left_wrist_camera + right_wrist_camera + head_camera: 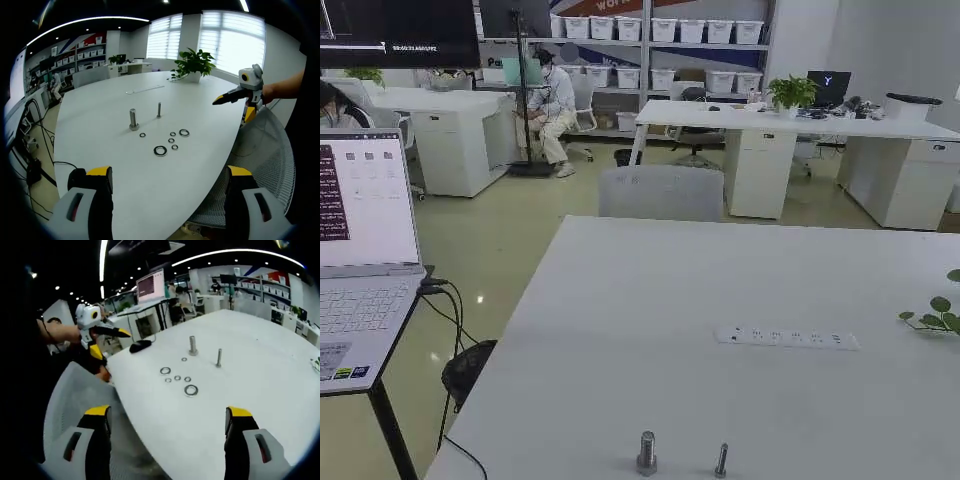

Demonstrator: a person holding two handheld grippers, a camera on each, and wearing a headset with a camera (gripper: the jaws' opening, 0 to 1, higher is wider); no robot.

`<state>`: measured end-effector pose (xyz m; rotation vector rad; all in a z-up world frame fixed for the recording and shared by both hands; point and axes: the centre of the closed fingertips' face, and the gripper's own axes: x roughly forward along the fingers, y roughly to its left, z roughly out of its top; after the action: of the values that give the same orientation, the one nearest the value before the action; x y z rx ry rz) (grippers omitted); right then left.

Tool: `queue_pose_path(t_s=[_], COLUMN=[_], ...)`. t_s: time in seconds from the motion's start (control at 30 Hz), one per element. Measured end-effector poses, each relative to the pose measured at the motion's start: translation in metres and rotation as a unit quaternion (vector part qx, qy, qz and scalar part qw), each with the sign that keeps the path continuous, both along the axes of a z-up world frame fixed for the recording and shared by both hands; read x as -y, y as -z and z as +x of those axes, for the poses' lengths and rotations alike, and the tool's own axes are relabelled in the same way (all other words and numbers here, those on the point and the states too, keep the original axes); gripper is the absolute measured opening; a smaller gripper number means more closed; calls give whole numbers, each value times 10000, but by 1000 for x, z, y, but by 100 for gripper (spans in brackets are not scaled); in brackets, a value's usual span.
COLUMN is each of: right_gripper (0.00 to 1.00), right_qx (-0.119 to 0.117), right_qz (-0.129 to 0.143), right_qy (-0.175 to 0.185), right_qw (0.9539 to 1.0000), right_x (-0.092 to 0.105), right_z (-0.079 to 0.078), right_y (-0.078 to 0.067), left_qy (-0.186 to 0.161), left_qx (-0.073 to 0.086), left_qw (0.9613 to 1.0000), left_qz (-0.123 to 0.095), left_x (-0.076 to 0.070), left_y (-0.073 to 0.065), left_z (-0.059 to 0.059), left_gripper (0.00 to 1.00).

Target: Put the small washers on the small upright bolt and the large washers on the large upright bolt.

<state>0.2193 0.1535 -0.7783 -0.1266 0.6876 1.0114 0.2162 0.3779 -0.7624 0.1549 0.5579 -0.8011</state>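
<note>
Hovering off the near edge of the white table (95, 100), the left gripper (169, 174) has its jaws spread wide, nothing btwn them. L to R in the left gripper view: the large upright bolt (133, 119); a lone small washer (142, 135) just beside its base; the small upright bolt (159, 109) nearby. Then comes a loose cluster lying flat in front of the bolts: a large washer (160, 150), three small washers (171, 140) and a second large washer (184, 132). All six rest on the tabletop, apart from both bolts. Further R, the right gripper (168, 414) is held off the table edge above a mesh chair (270, 150). Its jaws are likewise wide apart & empty, per the right gripper view.
</note>
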Motion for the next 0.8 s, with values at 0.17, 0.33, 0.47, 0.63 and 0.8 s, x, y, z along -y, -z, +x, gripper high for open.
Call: queue_pose_path(t_s=[0.17,0.33,0.47,0.63,0.8], right_gripper=[91,90,88,87,83], right_qx=[-49,-91,-144,-152,-147], right_qz=[-22,-68,-151,-151,-259], right_qy=[-26,-133,-198,-181,-246], right_qw=[10000,9998,9996,9996,9993], right_x=[-1,-7,-11,-16,-21], right_z=[2,1,2,7,11], right_y=[1,2,4,2,2], left_qy=[64,112,132,179,239], left_qx=[-114,-116,-173,-183,-267], left_qw=[9999,9999,9998,9997,9993], left_qz=[18,62,39,17,92], left_x=[4,7,8,8,6], left_y=[4,8,10,9,12], left_z=[-3,-3,-3,-3,-5], left_gripper=[88,90,90,91,89])
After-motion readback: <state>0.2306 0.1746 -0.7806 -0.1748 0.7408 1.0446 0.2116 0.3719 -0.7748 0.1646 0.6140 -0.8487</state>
